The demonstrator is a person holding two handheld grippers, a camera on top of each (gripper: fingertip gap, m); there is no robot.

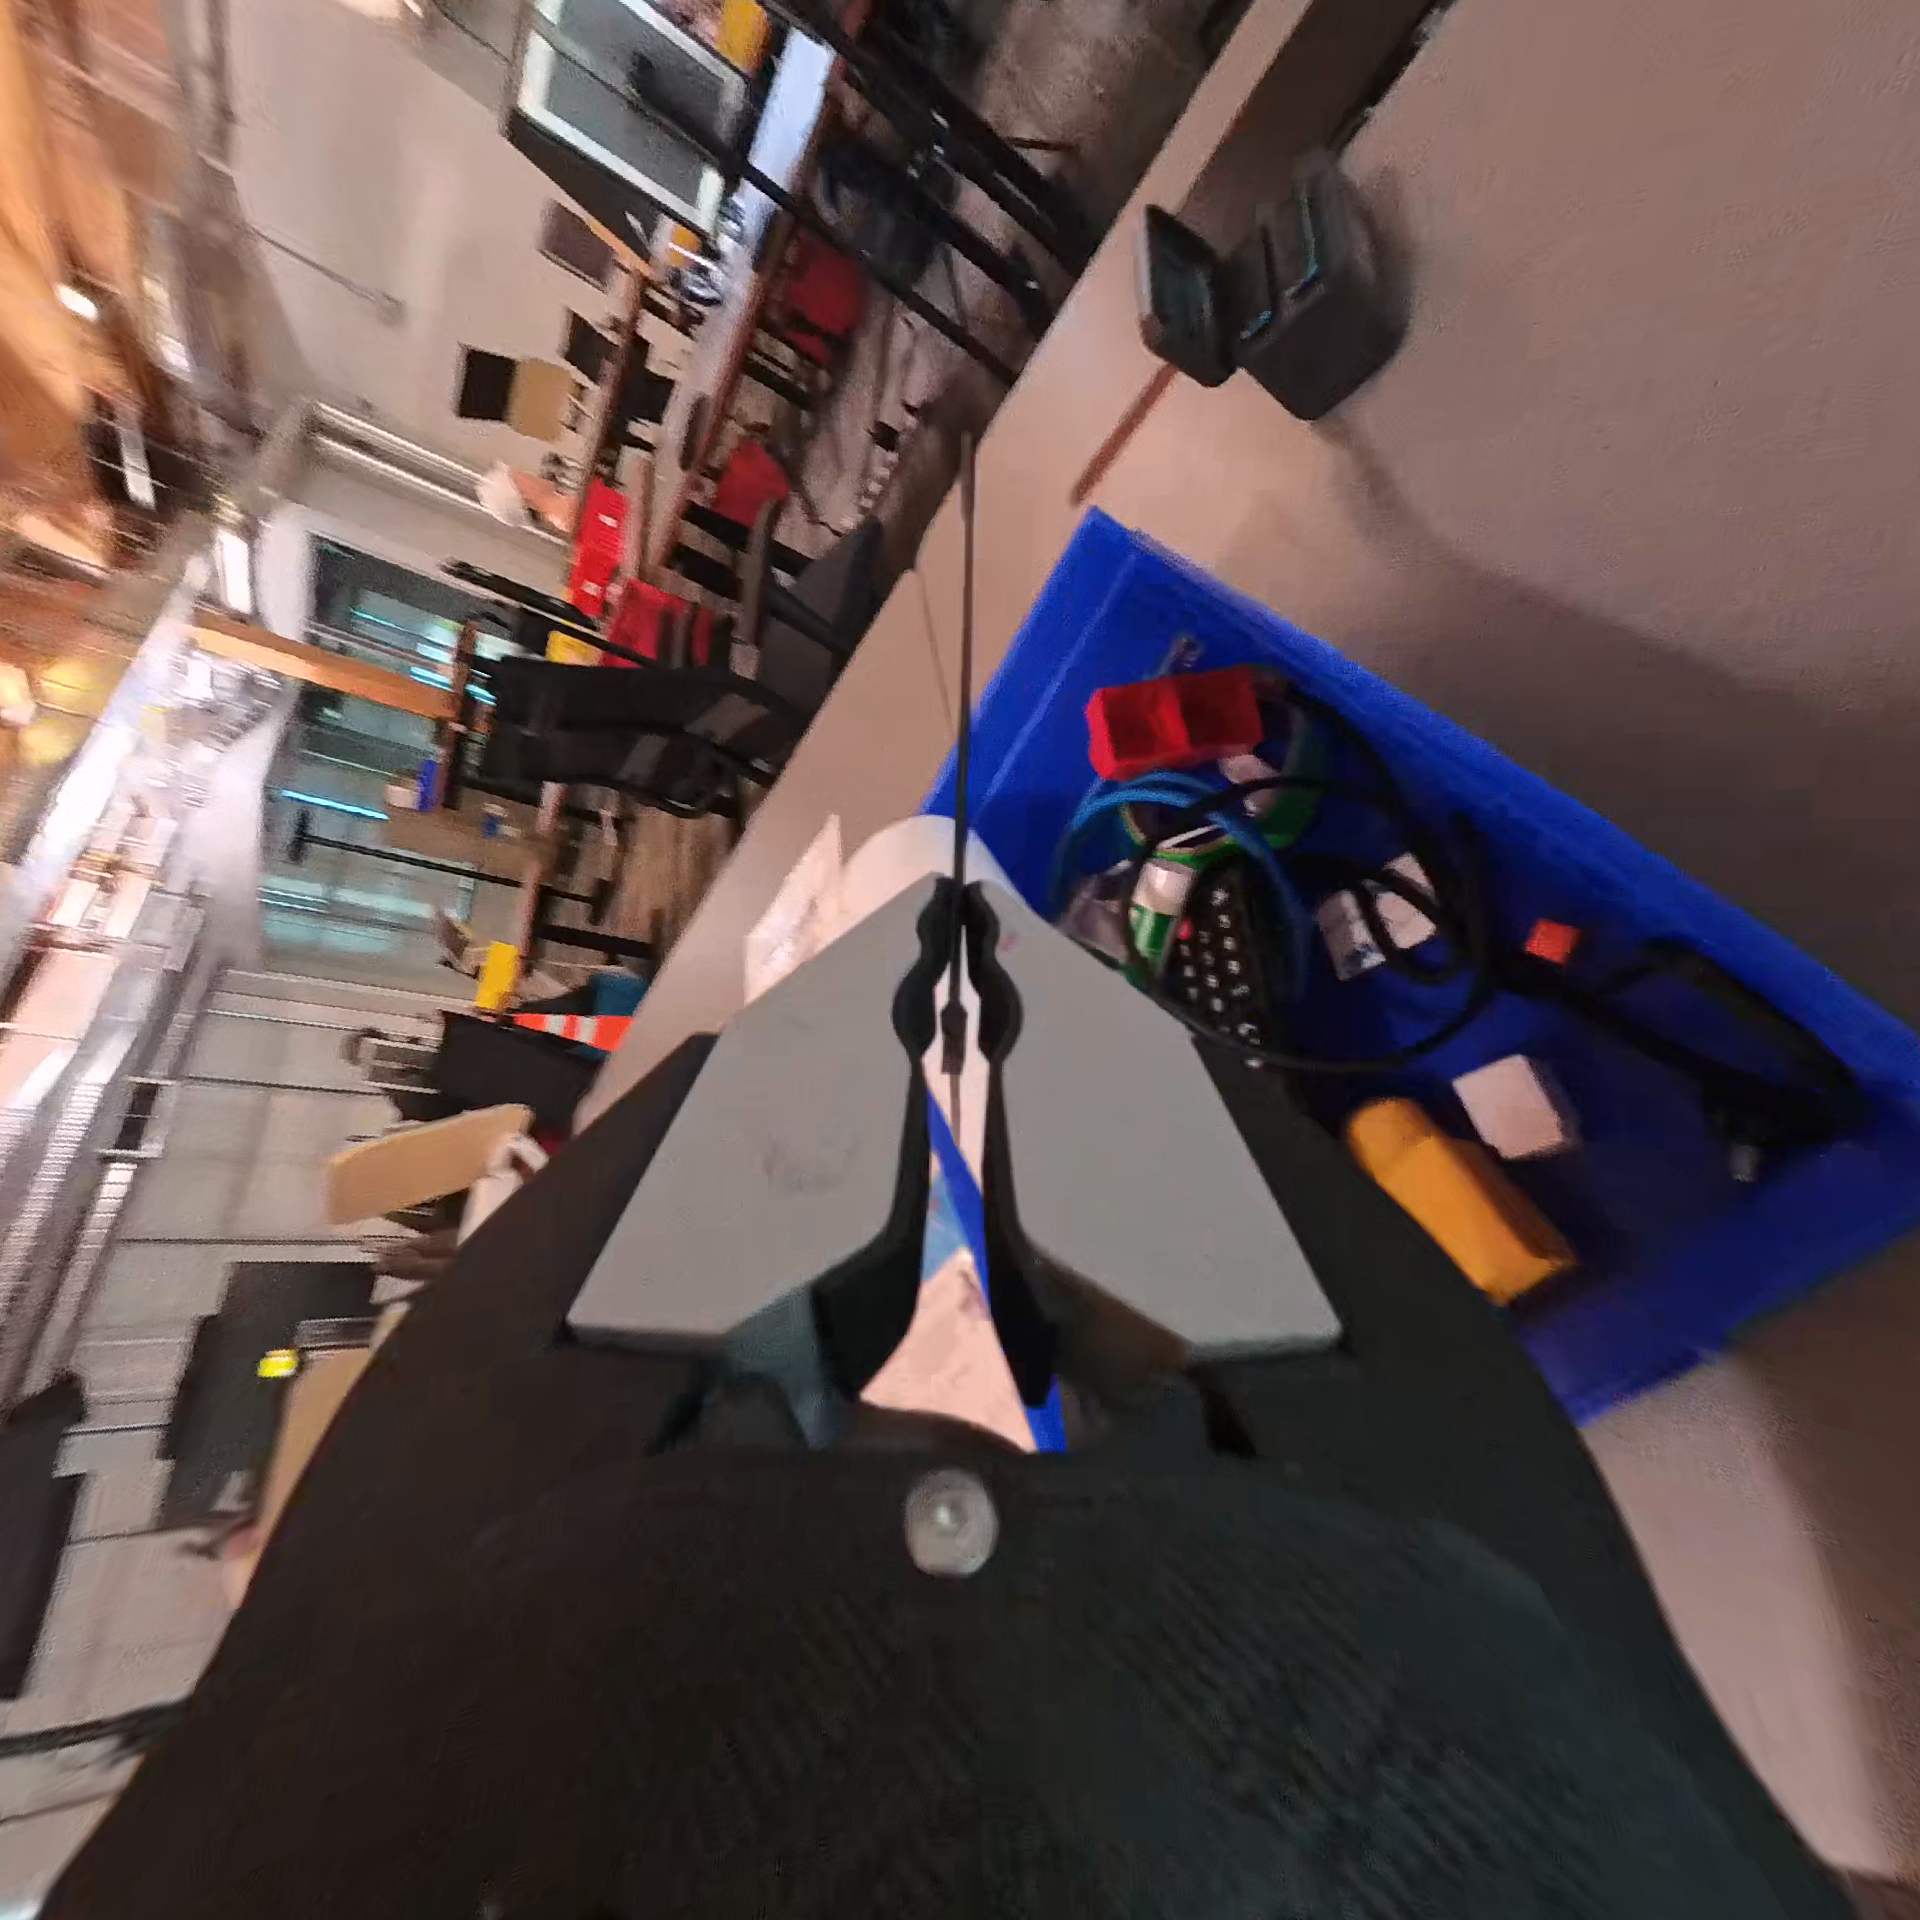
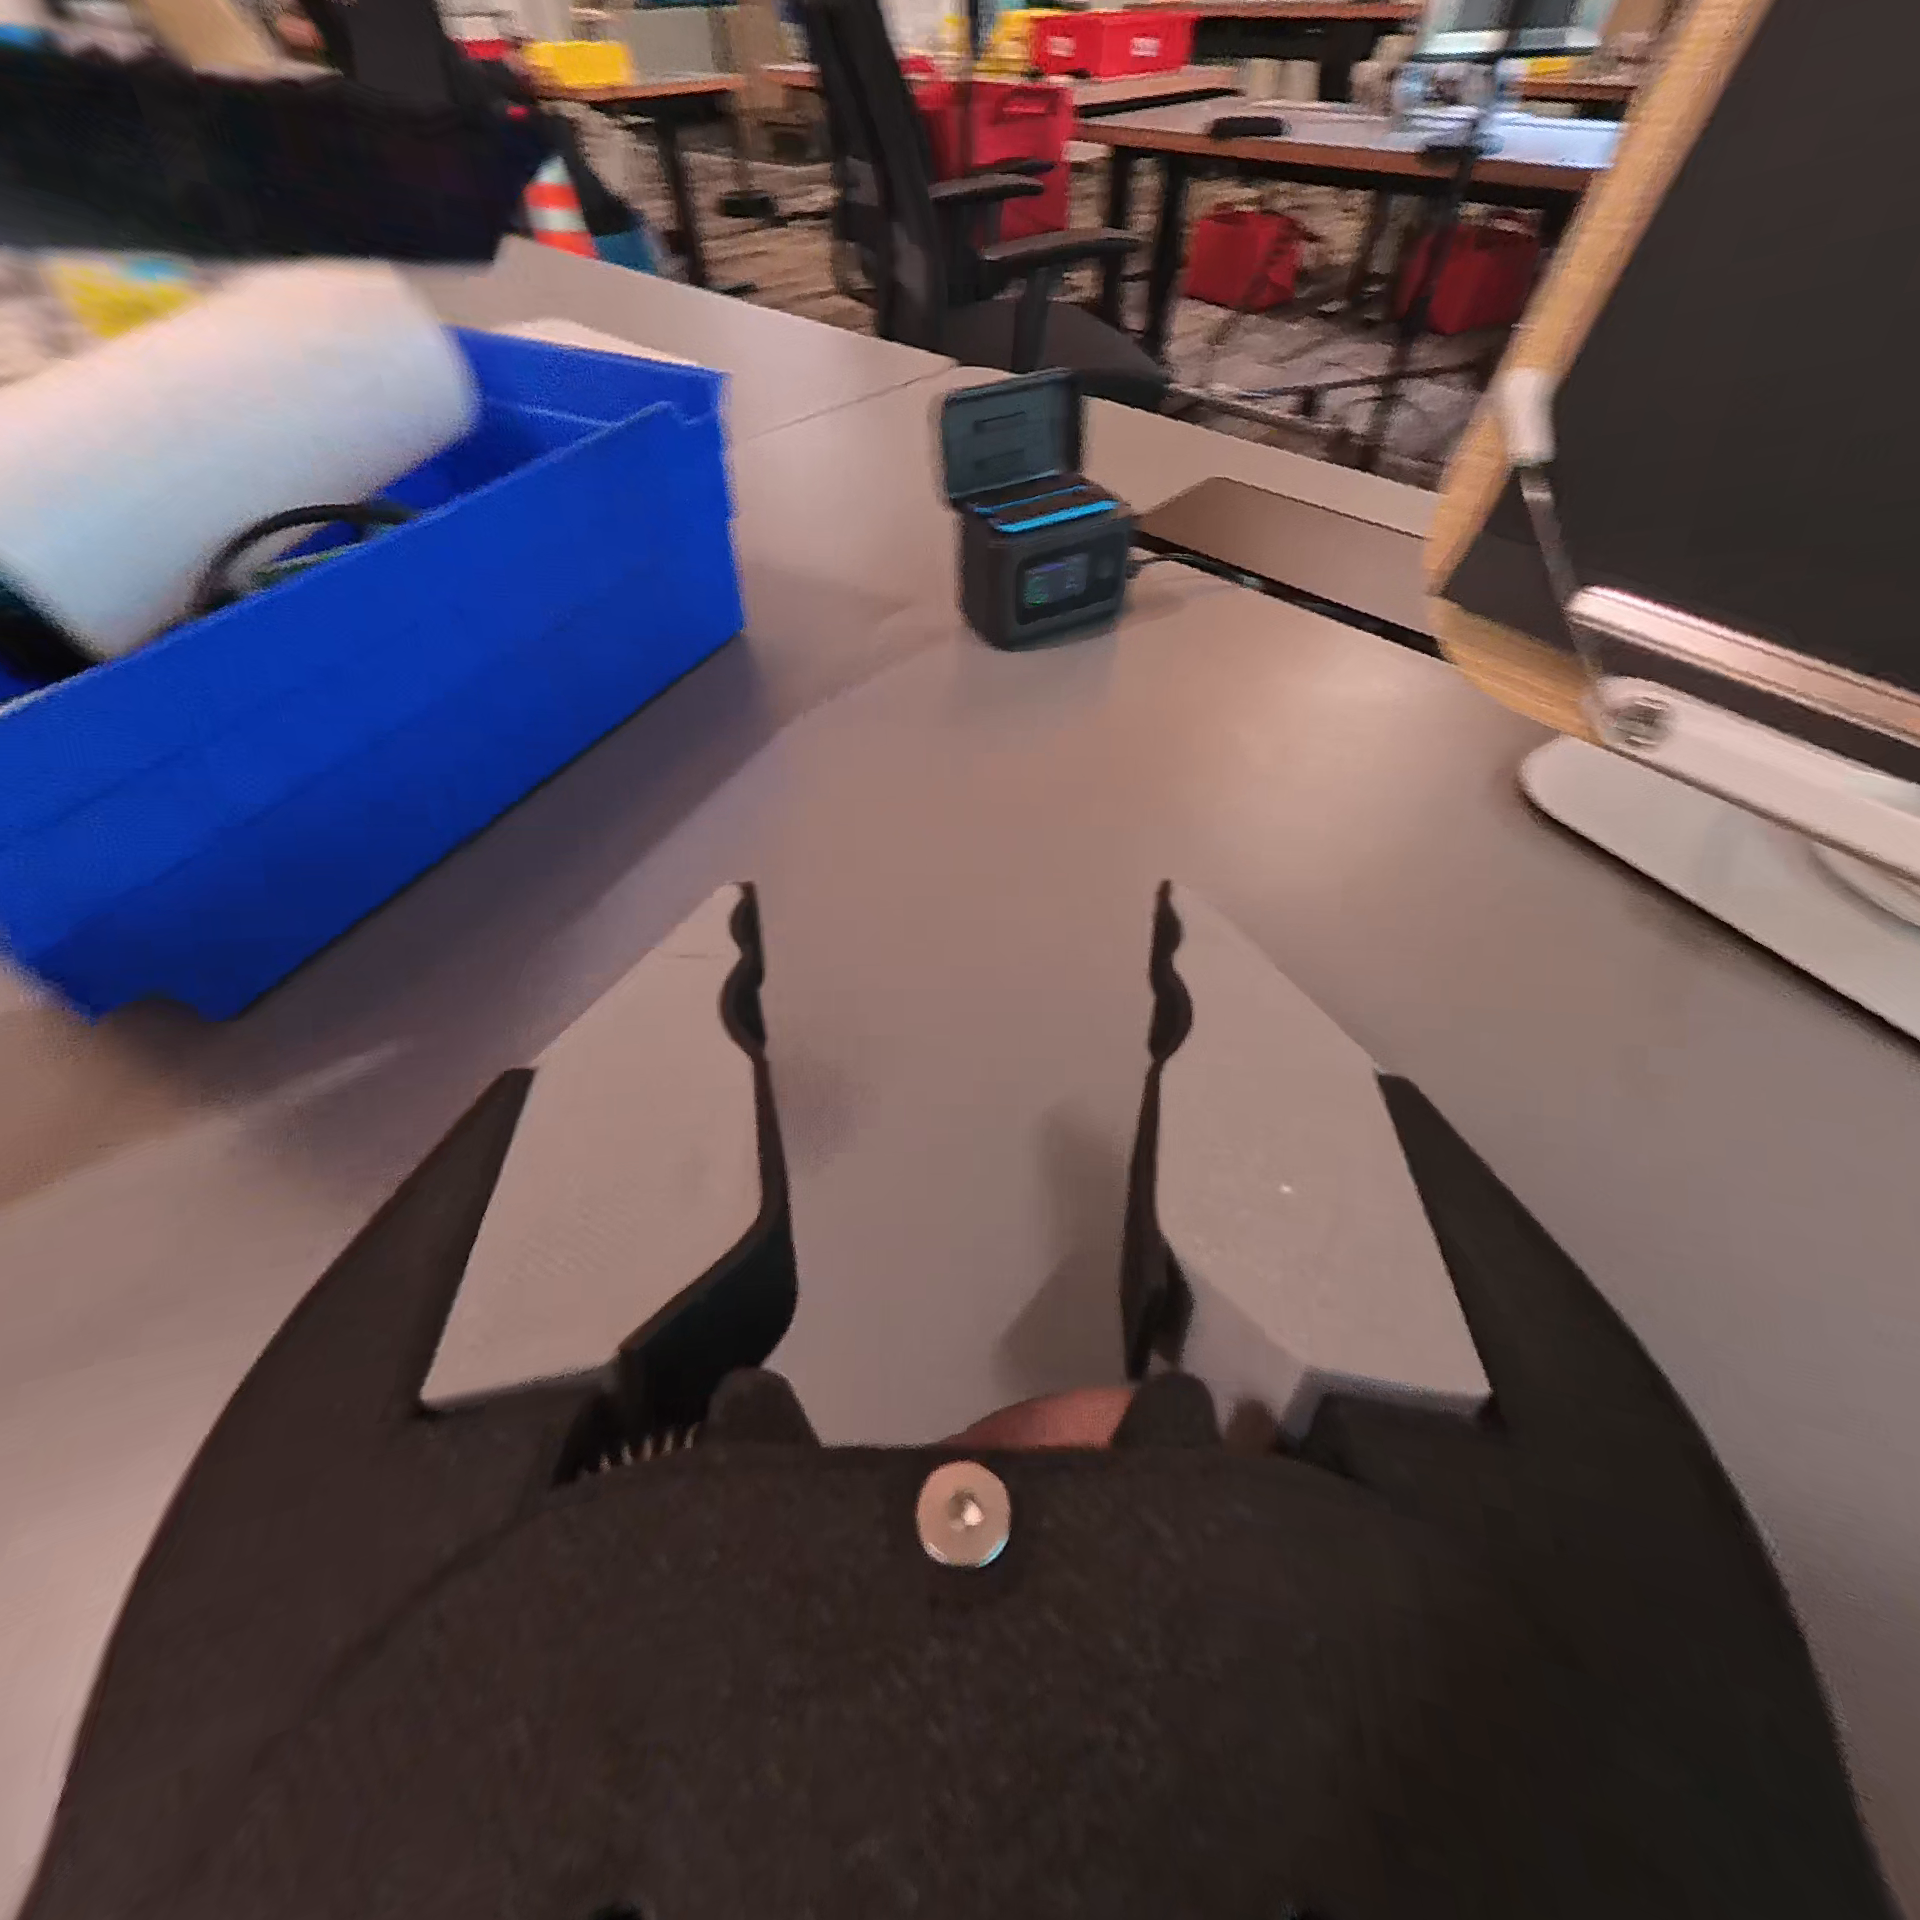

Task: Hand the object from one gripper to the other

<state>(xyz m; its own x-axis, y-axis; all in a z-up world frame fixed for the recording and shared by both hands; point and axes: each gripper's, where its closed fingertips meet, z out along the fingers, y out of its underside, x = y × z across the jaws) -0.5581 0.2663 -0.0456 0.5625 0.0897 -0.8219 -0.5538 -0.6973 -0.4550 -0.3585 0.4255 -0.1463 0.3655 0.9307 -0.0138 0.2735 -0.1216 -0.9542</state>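
My left gripper point(image 1: 961, 914) is shut on a thin black strip, like a cable tie point(image 1: 966, 644). The strip sticks straight out past the fingertips, and a short end shows between the fingers. The left wrist view is tilted, and the gripper hangs by the near end of a blue bin point(image 1: 1507, 769). My right gripper point(image 2: 956, 904) is open and empty, low over the grey table point(image 2: 1039, 790), with the blue bin point(image 2: 364, 727) to its left. The strip does not show in the right wrist view.
The bin holds cables, a red block point(image 1: 1174, 722), a yellow box point(image 1: 1455, 1195) and a white roll point(image 2: 208, 436). A small dark charger case point(image 2: 1039, 520) stands open behind. A monitor on a silver stand point(image 2: 1714, 810) is at the right. A dark blurred shape point(image 2: 239, 156) hangs above the bin. One gripper's finger ends stand about 30 cm off the other's. The small dark charger case point(image 2: 1039, 520) is closer to my right gripper, around 25 cm from its tips; the left tips are 30 cm off. It turns up in the left wrist view point(image 1: 1316, 235) as well.
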